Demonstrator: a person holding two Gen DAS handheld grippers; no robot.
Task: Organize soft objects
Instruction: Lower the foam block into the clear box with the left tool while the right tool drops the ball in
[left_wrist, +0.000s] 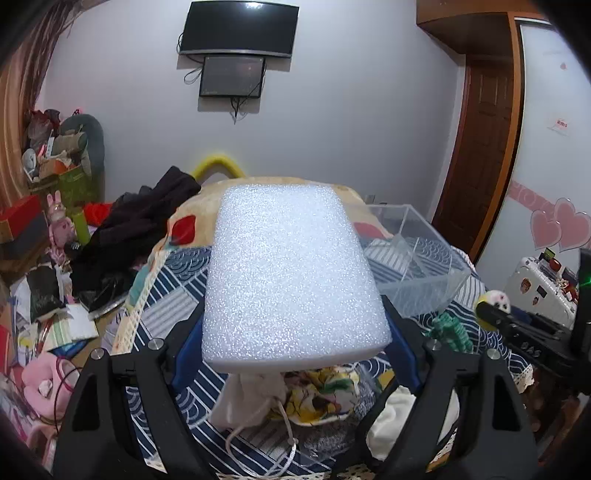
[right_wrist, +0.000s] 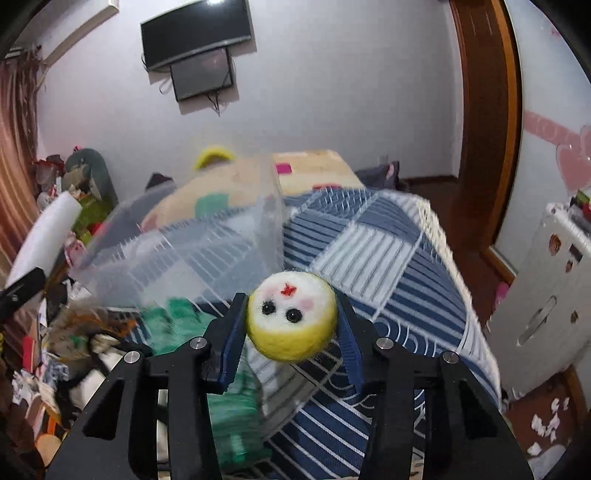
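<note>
My left tongs (left_wrist: 295, 354) are pinching a thick white slab of foam (left_wrist: 291, 273), the blue pads (left_wrist: 404, 350) pressed against its two sides near its closer end. The slab is lifted above the bed and juts forward, level, away from the camera. Below it, on the blue patchwork quilt with white line patterns (left_wrist: 173, 295), lies a heap of soft things: a white drawstring pouch (left_wrist: 247, 398), a yellow floral cloth (left_wrist: 325, 391) and a cream fabric piece (left_wrist: 399, 417). A green knitted item (left_wrist: 448, 328) sits just to the right of the slab.

My right tongs (right_wrist: 291, 321) are clamped on a small round felt ball, yellow with a white face, two black bead eyes and a red mark (right_wrist: 291, 317). The ball is raised clear of the quilt (right_wrist: 388, 258), gripped on its left and right sides. From the left wrist view the same ball (left_wrist: 493, 301) shows at the far right, in the other tongs.

A clear plastic storage box (left_wrist: 417, 258) rests on the quilt, beyond and to the right of the foam; in the right wrist view it (right_wrist: 184, 243) is blurred, ahead and left of the ball. Farther back a beige blanket with coloured patches (left_wrist: 192, 218) covers the bed, and dark clothing (left_wrist: 136, 229) is piled at its left edge. A black wall-mounted television (left_wrist: 240, 27) hangs on the far wall.
</note>
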